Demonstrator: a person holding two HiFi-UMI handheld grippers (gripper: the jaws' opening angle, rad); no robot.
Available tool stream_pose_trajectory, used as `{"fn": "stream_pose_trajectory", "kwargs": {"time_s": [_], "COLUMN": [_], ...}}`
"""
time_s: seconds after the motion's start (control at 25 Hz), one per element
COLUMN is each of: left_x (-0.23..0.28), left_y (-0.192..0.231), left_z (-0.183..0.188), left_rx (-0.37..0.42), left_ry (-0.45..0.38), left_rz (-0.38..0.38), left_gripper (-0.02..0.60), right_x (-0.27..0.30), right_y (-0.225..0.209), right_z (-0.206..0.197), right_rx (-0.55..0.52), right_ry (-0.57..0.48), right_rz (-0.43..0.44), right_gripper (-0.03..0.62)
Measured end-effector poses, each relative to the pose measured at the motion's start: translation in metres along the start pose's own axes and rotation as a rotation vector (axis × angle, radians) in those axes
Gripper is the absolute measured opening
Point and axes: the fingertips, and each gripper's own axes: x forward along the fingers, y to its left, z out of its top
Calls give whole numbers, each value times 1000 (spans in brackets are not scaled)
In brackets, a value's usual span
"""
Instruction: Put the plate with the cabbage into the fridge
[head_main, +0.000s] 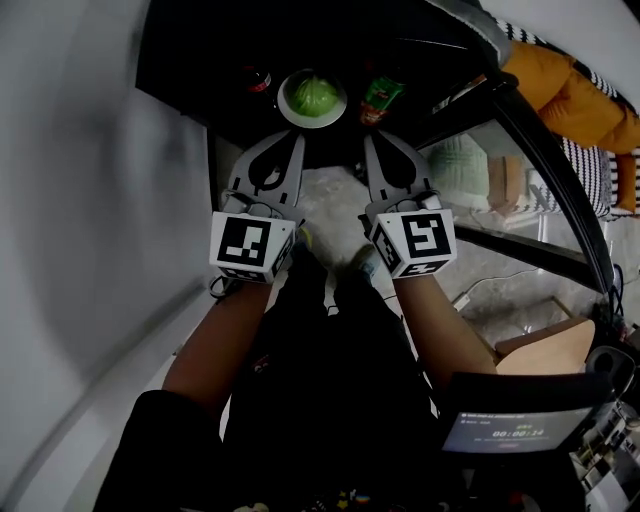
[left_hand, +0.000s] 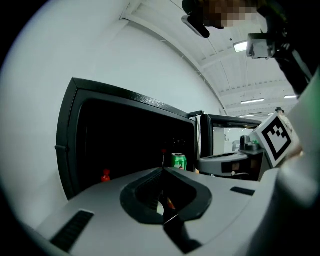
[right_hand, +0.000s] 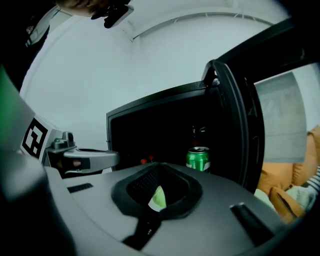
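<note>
The white plate (head_main: 338, 110) with a green cabbage (head_main: 314, 97) rests inside the dark fridge (head_main: 200, 60), between a red-capped bottle (head_main: 258, 80) and a green can (head_main: 380, 98). My left gripper (head_main: 298, 136) is just in front of the plate's near left rim, jaws shut and holding nothing. On the near right side my right gripper (head_main: 368, 138) is likewise shut. A sliver of cabbage (right_hand: 158, 197) shows through the jaw opening of the right gripper (right_hand: 159, 165). The left gripper (left_hand: 162, 170) points into the fridge, with the can (left_hand: 178, 161) beyond it.
The fridge's glass door (head_main: 540, 150) stands open at the right. A white wall (head_main: 70, 200) runs along the left. An orange cushion (head_main: 565, 90) lies beyond the door, and a small screen (head_main: 510, 430) is at lower right. The person's legs (head_main: 330, 380) stand below the grippers.
</note>
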Motion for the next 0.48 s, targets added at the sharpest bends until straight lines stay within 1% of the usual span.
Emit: {"fn": "stream_pose_trajectory", "kwargs": {"time_s": [0.28,0.4,0.48], "left_x": [-16,-19,-20], "left_y": [-24,-29,-31], "left_z": [5,9,14], "left_rx": [8,14,10], "left_ry": [3,0,-7], "left_rz": [-39,-44,-51], "left_gripper": [5,5,5], "right_x": [-17,-23,-26], "right_y": [1,5,8], "right_z": [9,7,7], "right_rx": [-8,-14,-24], "right_ry": [6,37,36], "right_rz": [-8,6,17], "right_gripper": [6,6,6]}}
